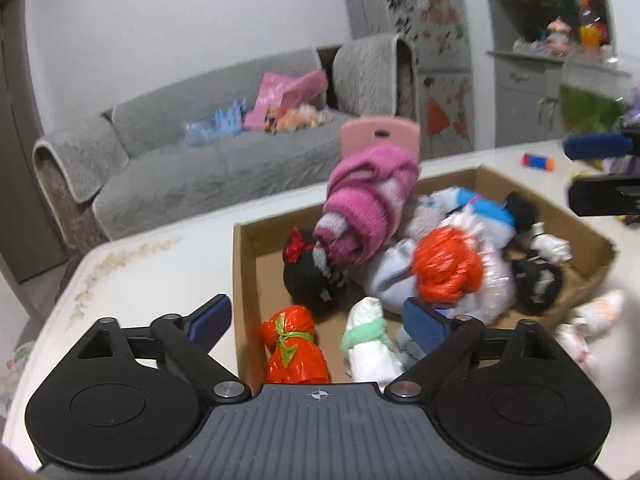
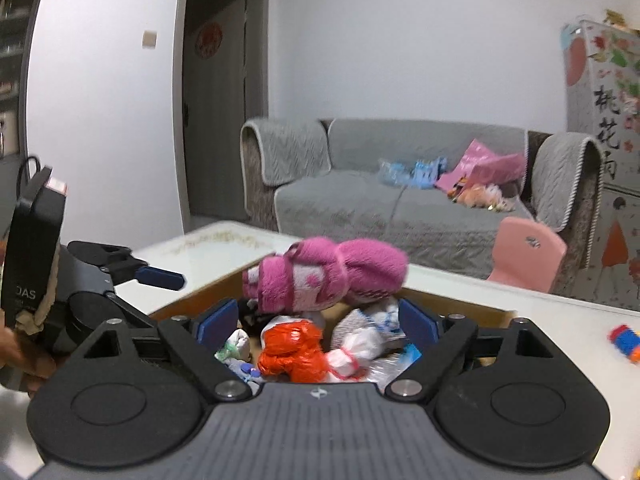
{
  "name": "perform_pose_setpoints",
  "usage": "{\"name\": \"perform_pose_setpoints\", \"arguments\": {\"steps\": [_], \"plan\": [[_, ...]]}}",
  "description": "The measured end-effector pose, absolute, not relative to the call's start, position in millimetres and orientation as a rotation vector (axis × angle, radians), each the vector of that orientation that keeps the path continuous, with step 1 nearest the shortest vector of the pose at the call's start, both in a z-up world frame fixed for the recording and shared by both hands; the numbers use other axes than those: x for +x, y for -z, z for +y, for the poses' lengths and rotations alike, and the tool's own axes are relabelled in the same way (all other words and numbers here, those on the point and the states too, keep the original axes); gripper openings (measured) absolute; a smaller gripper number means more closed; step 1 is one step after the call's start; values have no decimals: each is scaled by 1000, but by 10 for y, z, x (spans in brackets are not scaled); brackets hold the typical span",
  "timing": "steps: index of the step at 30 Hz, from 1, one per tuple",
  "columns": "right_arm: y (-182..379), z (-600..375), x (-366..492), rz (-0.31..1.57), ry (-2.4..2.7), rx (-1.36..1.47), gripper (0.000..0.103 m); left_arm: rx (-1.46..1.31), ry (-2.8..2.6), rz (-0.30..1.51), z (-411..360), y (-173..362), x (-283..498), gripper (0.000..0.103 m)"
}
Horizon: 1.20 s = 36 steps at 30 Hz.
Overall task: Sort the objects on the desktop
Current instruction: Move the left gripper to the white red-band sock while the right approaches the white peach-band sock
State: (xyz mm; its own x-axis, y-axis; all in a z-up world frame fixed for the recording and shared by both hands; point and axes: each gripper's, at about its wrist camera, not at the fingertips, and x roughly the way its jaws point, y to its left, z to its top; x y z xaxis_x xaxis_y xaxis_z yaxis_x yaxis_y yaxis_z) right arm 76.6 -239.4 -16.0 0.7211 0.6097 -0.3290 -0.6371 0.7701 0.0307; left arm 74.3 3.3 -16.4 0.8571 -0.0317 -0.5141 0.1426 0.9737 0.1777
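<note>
A cardboard box [image 1: 244, 280] sits on the white table [image 1: 160, 264], filled with tied bundles. A blurred pink knitted bundle [image 1: 368, 204] [image 2: 328, 272] is over the pile, with no finger touching it. Below it lie a black bundle with a red bow [image 1: 308, 276], two orange bag bundles [image 1: 294, 348] [image 1: 446, 266] and a white roll with a green band [image 1: 370, 344]. My left gripper [image 1: 318, 318] stands open over the box's near end. My right gripper [image 2: 318, 320] is open too, with nothing pressed between its blue pads; it also shows at the right edge of the left wrist view.
A small red and blue toy [image 1: 538, 161] [image 2: 626, 342] lies on the table beyond the box. A pink child's chair [image 2: 528, 254] stands at the table's far edge, before a grey sofa [image 2: 380, 204]. A person's hand [image 2: 24, 360] holds the left gripper.
</note>
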Motion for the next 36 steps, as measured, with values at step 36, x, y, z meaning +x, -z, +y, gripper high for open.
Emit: {"name": "perform_pose_setpoints", "arguments": {"steps": [36], "plan": [[954, -2854, 775, 717, -643, -37, 75, 229, 533, 739, -1298, 785, 630, 98]]}}
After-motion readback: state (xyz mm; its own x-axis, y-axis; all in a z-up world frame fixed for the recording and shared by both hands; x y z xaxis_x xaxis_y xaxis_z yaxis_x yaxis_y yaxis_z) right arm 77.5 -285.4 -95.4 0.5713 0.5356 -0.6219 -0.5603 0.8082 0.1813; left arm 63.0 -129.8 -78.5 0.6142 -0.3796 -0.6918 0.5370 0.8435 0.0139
